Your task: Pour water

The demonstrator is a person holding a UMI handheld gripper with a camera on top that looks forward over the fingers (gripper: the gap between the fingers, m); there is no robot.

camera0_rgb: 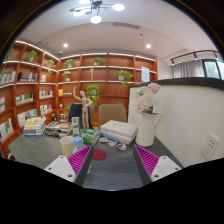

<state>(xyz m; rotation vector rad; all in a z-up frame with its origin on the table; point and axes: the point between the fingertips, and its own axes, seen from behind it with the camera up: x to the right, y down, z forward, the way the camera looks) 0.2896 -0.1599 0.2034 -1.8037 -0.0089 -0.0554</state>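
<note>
The gripper (103, 160) at the bottom is wide open and empty. A cup (67, 146) stands on the surface (110, 168) at lower left; approach it level and centred before closing.

Small items (62, 127) on the table (110, 165) too tiny to identify

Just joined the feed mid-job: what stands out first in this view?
The gripper is open with nothing between its magenta pads, hovering over a grey table. Just ahead stand a pale cup, a red coaster-like disc and a white box, with a white vase of flowers beyond the right finger. Lit bookshelves line the back walls.
</note>
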